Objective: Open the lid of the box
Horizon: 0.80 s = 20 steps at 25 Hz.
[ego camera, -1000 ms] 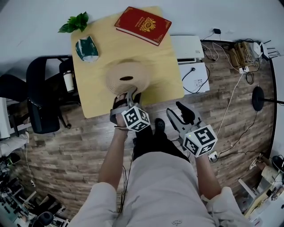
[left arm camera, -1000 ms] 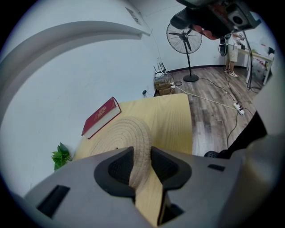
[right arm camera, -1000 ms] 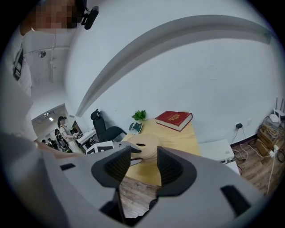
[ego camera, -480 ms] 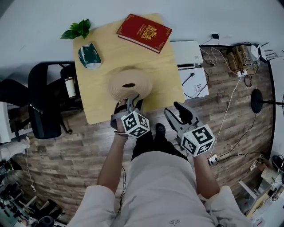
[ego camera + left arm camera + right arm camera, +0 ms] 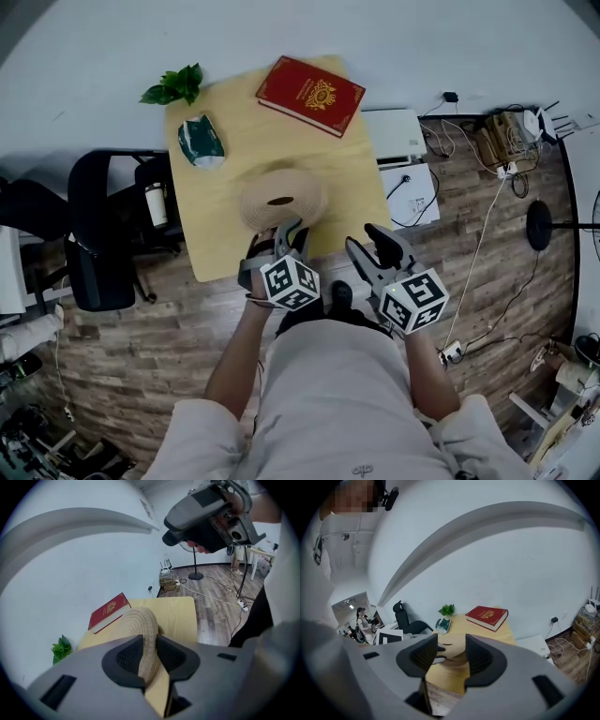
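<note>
A round woven straw lid (image 5: pixel 281 199) with a dark hole in its top sits at the near edge of the light wooden table (image 5: pixel 349 178). My left gripper (image 5: pixel 286 236) has its pads on the lid's near rim (image 5: pixel 140 625); its jaws have just been closing, with the rim between them. The rim stands tilted up in the left gripper view. What lies under the lid is hidden. My right gripper (image 5: pixel 375 246) is open and holds nothing, hanging just off the table's front edge to the right of the lid (image 5: pixel 452 649).
A red book (image 5: pixel 311 95) lies at the table's far right. A green packet (image 5: pixel 202 142) and a small plant (image 5: pixel 175 86) are at the far left. A black chair (image 5: pixel 103 234) stands to the left; a white appliance (image 5: pixel 394 131) and cables lie on the floor to the right.
My left gripper has closed on the woven lid's rim and risen a little. The right gripper has drifted closer to the table's front edge, still open.
</note>
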### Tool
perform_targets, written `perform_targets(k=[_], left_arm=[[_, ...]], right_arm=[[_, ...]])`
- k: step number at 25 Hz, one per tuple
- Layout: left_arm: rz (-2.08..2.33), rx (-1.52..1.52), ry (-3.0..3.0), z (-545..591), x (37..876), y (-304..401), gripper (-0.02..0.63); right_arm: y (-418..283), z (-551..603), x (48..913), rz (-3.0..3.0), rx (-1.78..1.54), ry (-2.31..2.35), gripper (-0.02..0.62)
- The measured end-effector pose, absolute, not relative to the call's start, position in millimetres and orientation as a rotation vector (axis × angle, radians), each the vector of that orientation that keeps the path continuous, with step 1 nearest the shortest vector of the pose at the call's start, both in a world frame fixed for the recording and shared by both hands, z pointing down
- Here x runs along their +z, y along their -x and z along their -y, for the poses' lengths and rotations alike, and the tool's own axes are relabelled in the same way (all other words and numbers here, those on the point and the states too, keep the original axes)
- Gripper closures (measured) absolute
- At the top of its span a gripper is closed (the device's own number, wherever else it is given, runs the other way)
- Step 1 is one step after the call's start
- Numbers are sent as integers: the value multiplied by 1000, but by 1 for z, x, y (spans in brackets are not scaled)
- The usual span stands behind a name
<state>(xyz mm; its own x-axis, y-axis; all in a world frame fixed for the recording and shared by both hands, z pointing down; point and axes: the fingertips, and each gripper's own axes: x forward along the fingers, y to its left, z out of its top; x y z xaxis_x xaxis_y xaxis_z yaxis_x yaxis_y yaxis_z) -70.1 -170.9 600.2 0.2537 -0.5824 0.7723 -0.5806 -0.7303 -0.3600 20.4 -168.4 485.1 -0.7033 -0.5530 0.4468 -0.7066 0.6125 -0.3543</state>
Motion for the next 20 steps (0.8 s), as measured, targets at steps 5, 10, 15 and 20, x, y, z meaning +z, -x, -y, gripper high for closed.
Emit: perform_targets(k=[5, 10, 15, 20], left_arm=[[-1154, -1473, 2502, 174, 582, 80, 523], [-1183, -1416, 2510, 178, 563, 95, 532], [-1254, -1371, 2526, 181, 551, 118, 537], [-1355, -1309, 2535, 183, 537, 143, 538]], right_arm=[[-8, 179, 477, 2563, 728, -1053, 417], [7, 188, 470, 2580, 697, -1060, 422], [23, 196, 468, 2588, 678, -1058, 422], [40, 202, 467, 2599, 663, -1040, 423]])
